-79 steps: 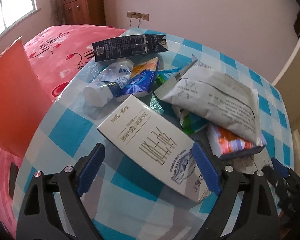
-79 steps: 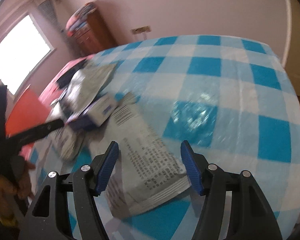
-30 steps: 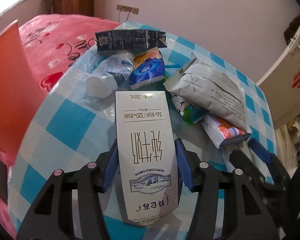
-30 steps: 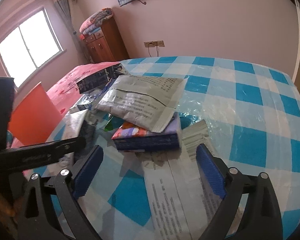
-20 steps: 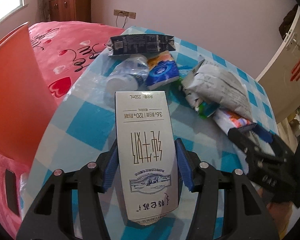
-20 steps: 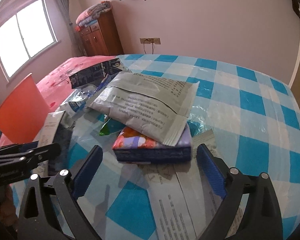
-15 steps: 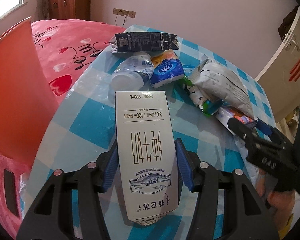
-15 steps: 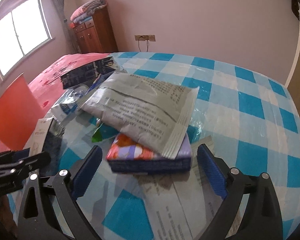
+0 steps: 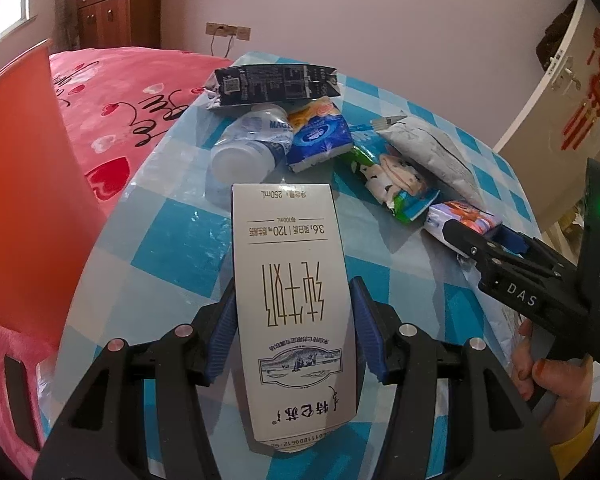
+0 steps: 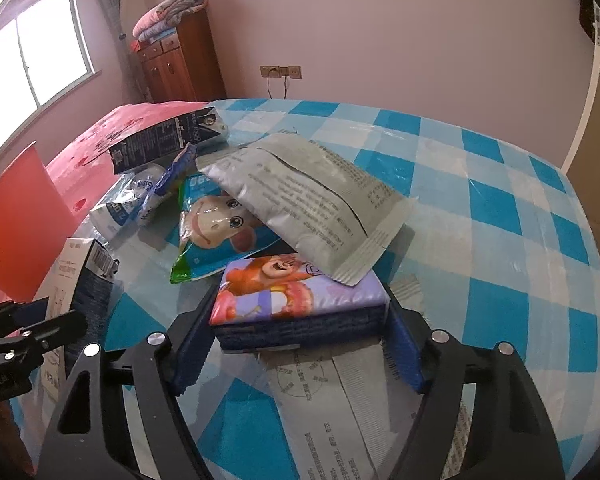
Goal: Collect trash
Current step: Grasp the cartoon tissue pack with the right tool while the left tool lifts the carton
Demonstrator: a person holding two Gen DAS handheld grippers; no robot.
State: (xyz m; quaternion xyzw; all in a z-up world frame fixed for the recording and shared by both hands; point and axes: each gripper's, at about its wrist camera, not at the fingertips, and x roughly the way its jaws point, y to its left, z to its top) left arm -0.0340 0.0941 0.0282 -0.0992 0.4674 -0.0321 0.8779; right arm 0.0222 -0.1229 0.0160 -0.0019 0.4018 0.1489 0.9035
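Note:
A white milk carton (image 9: 288,280) with upside-down print is clamped between the blue pads of my left gripper (image 9: 294,300), which is shut on it above the checked table (image 9: 172,248). In the right wrist view a purple tissue pack (image 10: 292,292) with a cartoon bear lies on the table. My right gripper (image 10: 302,308) straddles it. Its jaws are closing, and the pads meet the pack's two ends. A grey pouch (image 10: 312,192) rests on the pack's far corner.
The pile beyond holds a green cartoon wrapper (image 10: 216,232), a crushed plastic bottle (image 9: 252,148), a blue tissue pack (image 9: 320,136) and a dark carton (image 9: 272,84). A flat grey wrapper (image 10: 332,408) lies under the right gripper. An orange panel (image 9: 24,184) and a pink bed (image 9: 140,96) border the left.
The right gripper's jaws have narrowed from wide open onto the purple tissue pack. The left gripper keeps its hold on the milk carton and has drifted slightly.

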